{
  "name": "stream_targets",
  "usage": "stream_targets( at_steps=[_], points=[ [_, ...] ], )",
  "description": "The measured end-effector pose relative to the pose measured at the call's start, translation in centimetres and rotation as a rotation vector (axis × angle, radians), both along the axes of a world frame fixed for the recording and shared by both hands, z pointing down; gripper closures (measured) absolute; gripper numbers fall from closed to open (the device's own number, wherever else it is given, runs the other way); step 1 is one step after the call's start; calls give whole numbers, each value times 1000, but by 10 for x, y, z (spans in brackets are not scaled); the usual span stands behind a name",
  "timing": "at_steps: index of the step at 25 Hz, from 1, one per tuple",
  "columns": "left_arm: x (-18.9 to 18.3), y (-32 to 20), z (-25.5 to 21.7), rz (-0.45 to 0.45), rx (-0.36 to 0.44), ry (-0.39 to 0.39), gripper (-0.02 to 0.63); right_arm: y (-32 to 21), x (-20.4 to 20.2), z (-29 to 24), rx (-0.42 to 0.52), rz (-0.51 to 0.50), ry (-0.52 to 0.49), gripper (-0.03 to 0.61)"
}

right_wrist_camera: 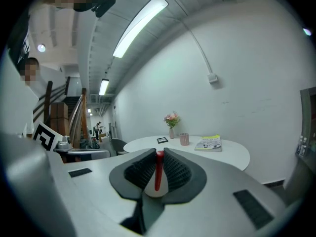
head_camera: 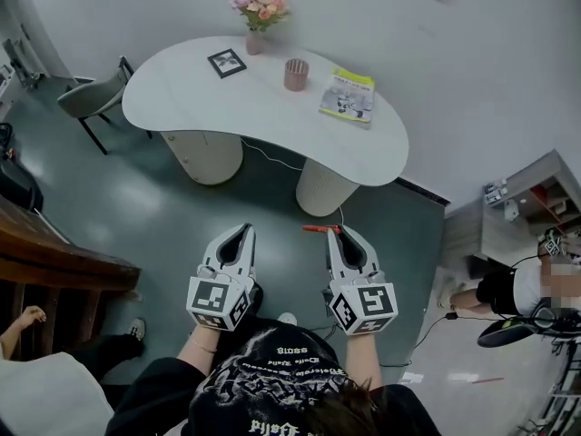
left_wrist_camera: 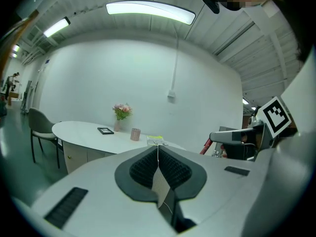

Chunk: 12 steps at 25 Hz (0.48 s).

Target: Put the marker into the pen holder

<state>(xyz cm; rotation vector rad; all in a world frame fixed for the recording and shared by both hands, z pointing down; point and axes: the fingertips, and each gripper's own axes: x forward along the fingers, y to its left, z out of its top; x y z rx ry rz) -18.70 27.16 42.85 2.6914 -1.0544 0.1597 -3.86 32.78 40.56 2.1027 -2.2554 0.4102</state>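
The pink ribbed pen holder (head_camera: 296,74) stands on the white table (head_camera: 209,107), far ahead of both grippers. My right gripper (head_camera: 338,232) is shut on a red marker (head_camera: 318,229), which sticks out sideways to the left of its tips. In the right gripper view the marker (right_wrist_camera: 158,171) stands clamped between the dark pads, with the pen holder (right_wrist_camera: 184,139) small on the table beyond. My left gripper (head_camera: 245,232) is shut with nothing in it, its pads pressed together (left_wrist_camera: 158,152). Both grippers hang over the floor, short of the table.
On the table are a vase of pink flowers (head_camera: 258,12), a small picture frame (head_camera: 227,63) and a yellow-green book (head_camera: 348,95). A grey chair (head_camera: 91,98) stands at the table's left end. A wooden stair rail (head_camera: 54,262) is at left, shelving (head_camera: 526,207) at right.
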Motion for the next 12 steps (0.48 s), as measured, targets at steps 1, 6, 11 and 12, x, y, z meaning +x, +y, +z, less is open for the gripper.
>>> stream_targets(
  at_steps=[1,6,11,12],
  points=[
    [3,-11,0,9,3,-4,589,-13,1,-1,1,2,2,509],
    [5,-73,-1,48,-11,3,589,-79,-3,0,-23,13,17,509],
    [4,-132,2,83,-27,12,589,-132,-9,3,-45,38,26,509],
    [5,-142,2,97,-26,13,589,-140,-10,3,-47,46,28,509]
  ],
)
